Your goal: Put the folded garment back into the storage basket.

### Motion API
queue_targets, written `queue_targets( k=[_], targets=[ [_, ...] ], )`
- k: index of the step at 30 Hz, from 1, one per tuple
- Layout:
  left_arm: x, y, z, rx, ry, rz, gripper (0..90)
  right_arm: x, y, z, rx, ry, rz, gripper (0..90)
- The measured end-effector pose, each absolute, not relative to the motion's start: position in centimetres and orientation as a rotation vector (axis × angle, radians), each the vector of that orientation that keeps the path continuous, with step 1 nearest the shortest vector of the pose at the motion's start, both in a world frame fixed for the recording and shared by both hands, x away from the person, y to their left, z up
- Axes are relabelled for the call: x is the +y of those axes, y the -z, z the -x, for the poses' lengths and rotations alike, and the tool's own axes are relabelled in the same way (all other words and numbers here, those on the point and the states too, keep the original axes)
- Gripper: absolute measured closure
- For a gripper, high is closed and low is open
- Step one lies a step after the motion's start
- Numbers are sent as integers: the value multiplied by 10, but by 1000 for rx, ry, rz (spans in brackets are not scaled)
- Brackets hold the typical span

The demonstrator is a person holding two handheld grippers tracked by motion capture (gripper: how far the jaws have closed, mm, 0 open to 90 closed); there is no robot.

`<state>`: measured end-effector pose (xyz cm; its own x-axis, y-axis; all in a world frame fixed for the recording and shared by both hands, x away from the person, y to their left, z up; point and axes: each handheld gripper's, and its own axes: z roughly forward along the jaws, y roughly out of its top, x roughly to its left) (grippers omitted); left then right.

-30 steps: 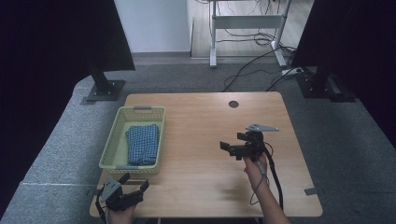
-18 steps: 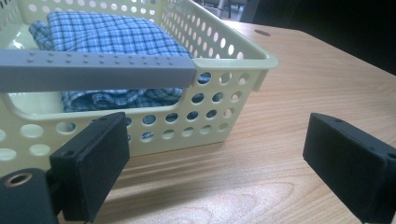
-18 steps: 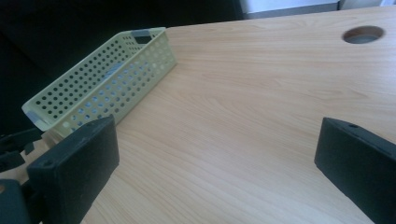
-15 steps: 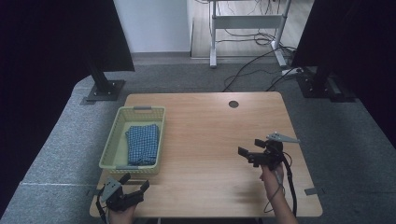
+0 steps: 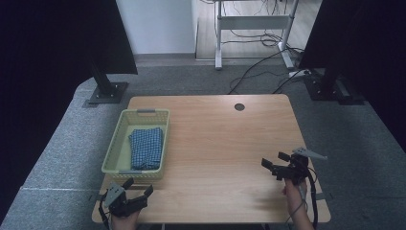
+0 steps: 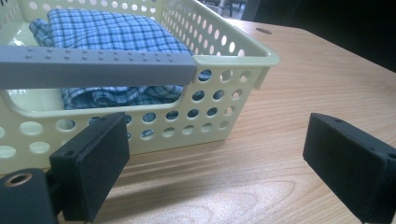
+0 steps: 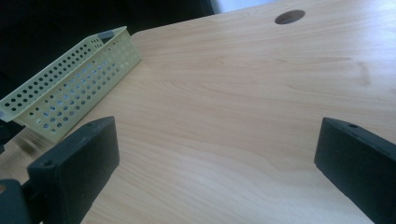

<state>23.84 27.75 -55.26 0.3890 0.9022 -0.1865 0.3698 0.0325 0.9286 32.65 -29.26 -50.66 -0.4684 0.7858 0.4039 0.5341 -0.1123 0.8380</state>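
While my left gripper (image 5: 139, 194) sits at the near left corner of the worktop (image 5: 220, 143), just short of the basket's near end, its fingers (image 6: 91, 163) stand wide apart with nothing between them. From the left gripper view I look straight at the pale yellow-green basket (image 6: 224, 93), its perforated wall close in front of me and its grey handle bar (image 6: 93, 65) crossing the upper left. Inside the basket lies a folded blue checked cloth (image 5: 146, 146), resting flat on the basket floor and showing through the holes of the near wall. My right gripper (image 5: 274, 162) hovers over the near right part of the worktop, well apart from the basket, and its fingers (image 7: 77, 158) are likewise spread wide and hold nothing. Through the right gripper view I see bare wood ahead, the basket off to the left, and a round cable hole (image 7: 289, 17) near the far edge.
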Motion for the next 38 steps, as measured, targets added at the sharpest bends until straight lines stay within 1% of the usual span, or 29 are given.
queue_targets(
  k=[11, 22, 26, 30, 38],
  targets=[
    [277, 553, -239, 1180, -614, -1555, 70, -324, 536, -307, 1916, -1551, -1546, 0],
    [277, 553, -239, 1185, -613, -1554, 70, -328, 559, -297, 1903, -1478, -1546, 0],
    [276, 553, -239, 1181, -615, -1557, 70, -325, 558, -297, 1879, -1446, -1522, 2],
    [276, 552, -239, 1179, -576, -1562, 71, -320, 558, -295, 1877, -1389, -1503, 2],
    [275, 552, -240, 1179, -555, -1559, 70, -318, 558, -292, 1867, -1377, -1482, 2]
  ],
)
